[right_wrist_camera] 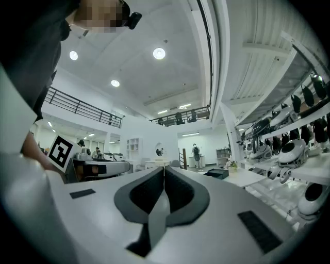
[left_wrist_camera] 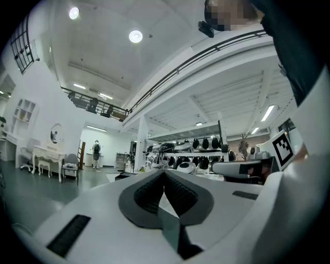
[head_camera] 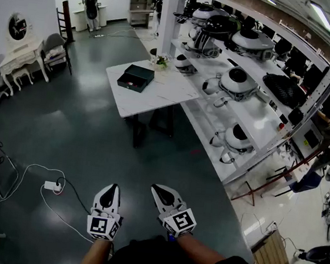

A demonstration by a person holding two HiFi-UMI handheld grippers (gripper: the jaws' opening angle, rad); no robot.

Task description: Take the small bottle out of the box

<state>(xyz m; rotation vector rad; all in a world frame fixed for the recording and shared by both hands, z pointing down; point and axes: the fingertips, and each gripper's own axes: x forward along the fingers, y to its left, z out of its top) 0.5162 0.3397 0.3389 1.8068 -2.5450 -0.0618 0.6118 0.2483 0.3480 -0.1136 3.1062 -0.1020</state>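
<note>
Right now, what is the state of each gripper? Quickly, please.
Left gripper: jaws shut, holding nothing.
Right gripper: jaws shut, holding nothing.

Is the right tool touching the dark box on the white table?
Apart. The head view shows a wide stretch of floor between the right tool and the dark box on the white table.

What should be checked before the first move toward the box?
1. Left hand-held gripper empty, jaws together: ok.
2. Right hand-held gripper empty, jaws together: ok.
3. Box in sight on the table: ok.
4. Box within reach: not ok, it lies far across the floor.
5. Bottle seen in the box: cannot tell, too small.
6. Cable off the walking line: ok, it lies to the left.
</note>
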